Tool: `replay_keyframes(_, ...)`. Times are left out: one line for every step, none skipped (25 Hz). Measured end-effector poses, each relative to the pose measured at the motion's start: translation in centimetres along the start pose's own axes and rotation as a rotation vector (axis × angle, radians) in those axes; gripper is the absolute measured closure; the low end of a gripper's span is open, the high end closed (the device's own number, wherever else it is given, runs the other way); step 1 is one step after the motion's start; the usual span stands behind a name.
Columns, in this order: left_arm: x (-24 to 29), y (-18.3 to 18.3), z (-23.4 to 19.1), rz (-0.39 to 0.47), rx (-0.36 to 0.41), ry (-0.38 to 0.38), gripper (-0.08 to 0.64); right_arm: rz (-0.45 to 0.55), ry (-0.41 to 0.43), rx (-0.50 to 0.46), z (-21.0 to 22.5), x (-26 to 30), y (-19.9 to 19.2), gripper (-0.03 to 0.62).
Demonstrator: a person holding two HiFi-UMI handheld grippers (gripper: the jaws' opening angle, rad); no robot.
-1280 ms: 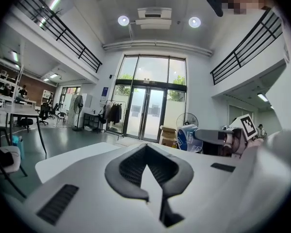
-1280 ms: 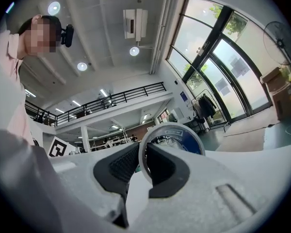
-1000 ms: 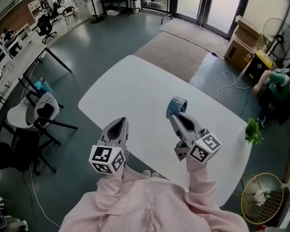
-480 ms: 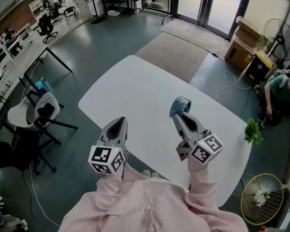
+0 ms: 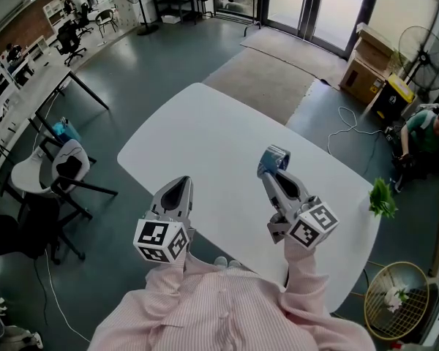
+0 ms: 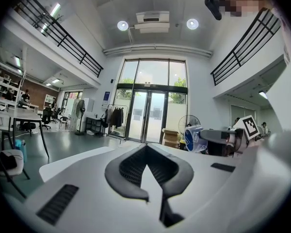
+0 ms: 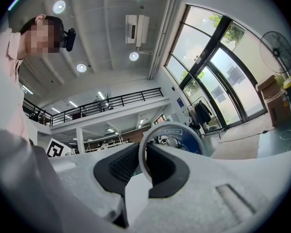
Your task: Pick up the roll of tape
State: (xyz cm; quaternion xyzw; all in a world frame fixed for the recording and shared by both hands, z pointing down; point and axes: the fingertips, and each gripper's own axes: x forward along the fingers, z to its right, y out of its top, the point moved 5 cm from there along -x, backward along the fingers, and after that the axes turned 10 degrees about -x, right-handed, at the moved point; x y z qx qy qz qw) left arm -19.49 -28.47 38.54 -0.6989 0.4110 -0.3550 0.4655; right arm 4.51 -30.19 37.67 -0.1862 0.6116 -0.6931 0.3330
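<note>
Tape gripped and raised: pick-up looks essentially complete.
Left gripper has its jaws together on nothing; right gripper is clamped on the rim of the tape, apparently clear above the table. Only a steady hold seems left.

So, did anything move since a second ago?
Only a little. The right hand-held gripper, clamped on the roll of tape, drifted slightly to the right over the table. The person on the floor at the far right shifted too. The left hand-held gripper stayed put, jaws together and empty, and the tape stayed gripped.
</note>
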Motion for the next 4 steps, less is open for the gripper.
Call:
replay_keyframes(-0.01,0.04,-0.03,-0.001,0.001,0.0,0.559,-0.001,-0.001,0.0,-0.04,0.04,0.02,0.54)
replay_keyframes(-0.01,0.08,-0.04,-0.002,0.001,0.0,0.558,-0.002,-0.001,-0.001,-0.06,0.06,0.06,0.54)
replay_keyframes(-0.01,0.12,-0.04,-0.003,0.001,0.0,0.56,-0.002,-0.001,-0.001,-0.08,0.07,0.1,0.54)
replay_keyframes(0.0,0.16,-0.04,-0.004,0.002,0.0,0.56,-0.003,-0.001,-0.001,-0.1,0.09,0.14,0.54)
